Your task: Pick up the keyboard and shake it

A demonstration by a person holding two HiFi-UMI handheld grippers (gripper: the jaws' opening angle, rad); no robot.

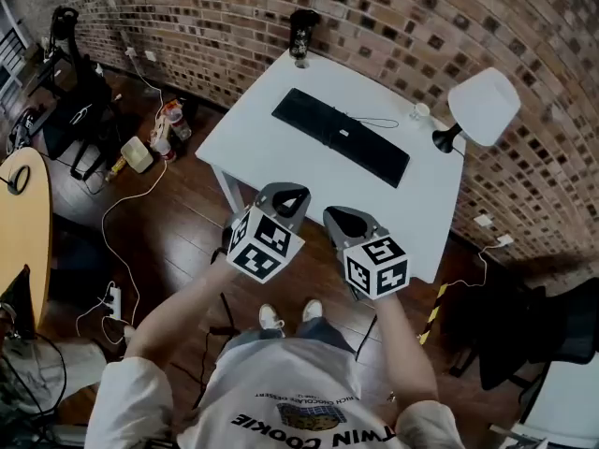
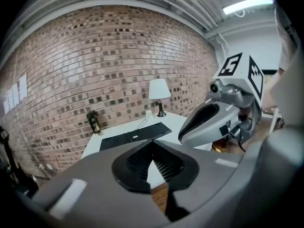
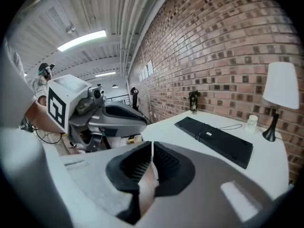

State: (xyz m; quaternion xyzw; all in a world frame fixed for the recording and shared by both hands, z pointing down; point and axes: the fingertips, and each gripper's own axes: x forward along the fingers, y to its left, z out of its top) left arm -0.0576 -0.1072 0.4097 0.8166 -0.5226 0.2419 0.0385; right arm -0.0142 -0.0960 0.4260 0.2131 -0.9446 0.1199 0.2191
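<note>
**Surface** [image 1: 257, 134]: white, rectangular, long side against a brick wall.

Items on it:
- One black keyboard [image 1: 340, 136], lying flat near the middle, roughly parallel to the wall.
- One thin cable [image 1: 379, 123], looping from the keyboard's wall-side edge.
- One dark container [image 1: 301, 34], upright at one wall-side corner.
- One white-shaded lamp [image 1: 484, 107] on a dark base at the other wall-side corner.
- One small white cup [image 1: 421, 111], near the lamp base.

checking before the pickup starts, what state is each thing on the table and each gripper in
keyboard: flat on the white table, untouched
left gripper: shut, empty, clear of the keyboard
right gripper: shut, empty, beside the left one
lamp: upright
dark bottle: upright at far corner
small cup: upright beside lamp
</note>
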